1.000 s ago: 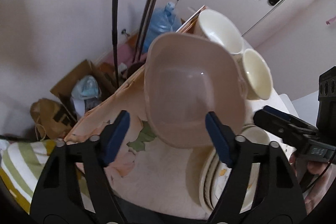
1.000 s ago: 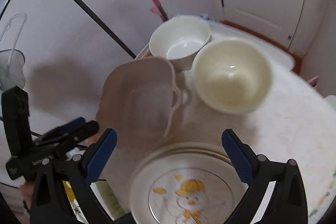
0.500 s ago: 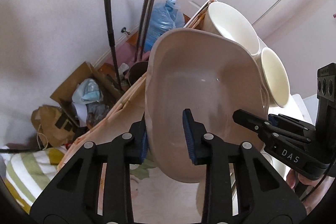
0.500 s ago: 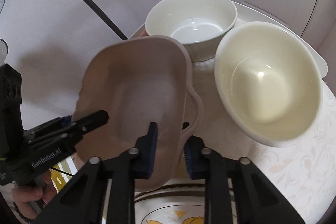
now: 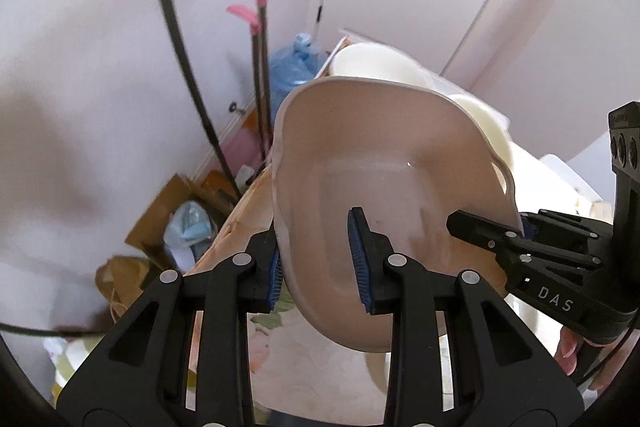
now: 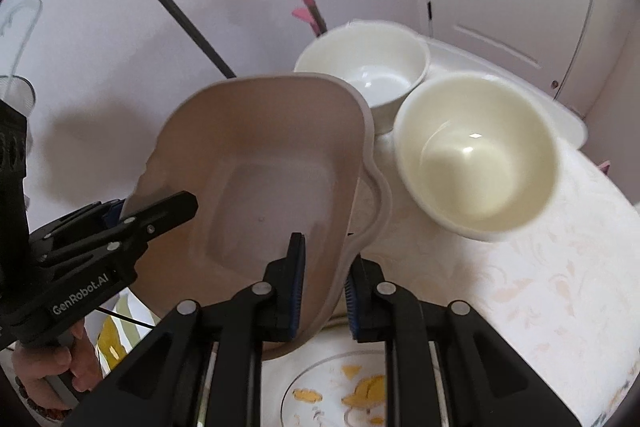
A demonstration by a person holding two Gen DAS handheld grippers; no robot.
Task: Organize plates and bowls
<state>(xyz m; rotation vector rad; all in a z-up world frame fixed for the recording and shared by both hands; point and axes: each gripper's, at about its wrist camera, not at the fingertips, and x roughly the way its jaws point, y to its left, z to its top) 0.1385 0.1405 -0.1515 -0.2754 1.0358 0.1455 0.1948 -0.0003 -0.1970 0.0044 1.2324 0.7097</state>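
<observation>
- We pinch the beige squarish plastic bowl with handle lugs (image 5: 384, 195) from both sides: our left gripper (image 5: 316, 261) clamps one rim, our right gripper (image 6: 322, 291) the opposite rim.
- The bowl hangs tilted above the table's (image 6: 540, 287) left edge, over the duck-printed plate (image 6: 352, 391).
- Beyond it stand a white round bowl (image 6: 368, 67) and a cream round bowl (image 6: 476, 155).
</observation>
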